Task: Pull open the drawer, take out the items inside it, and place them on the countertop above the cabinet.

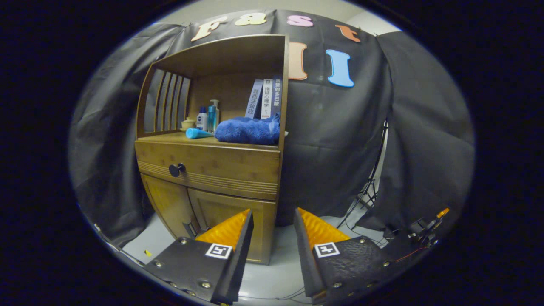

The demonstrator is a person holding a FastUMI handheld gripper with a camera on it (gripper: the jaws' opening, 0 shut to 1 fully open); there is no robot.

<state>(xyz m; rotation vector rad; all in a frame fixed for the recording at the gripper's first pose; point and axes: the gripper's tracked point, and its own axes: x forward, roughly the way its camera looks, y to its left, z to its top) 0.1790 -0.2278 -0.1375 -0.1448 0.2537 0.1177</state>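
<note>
Tongs (273,219) sit spread apart with nothing between them, well back from the cabinet (212,170), so I'd say we're at the very start and the next move means swinging over to that dark knob (176,169) and closing on it to pull. Drawer (210,163) looks fully shut, so no telling what's inside, while the countertop (170,138) already has a blue towel (248,130), books (264,98), bottles (208,119) and a tube (197,133).
</note>
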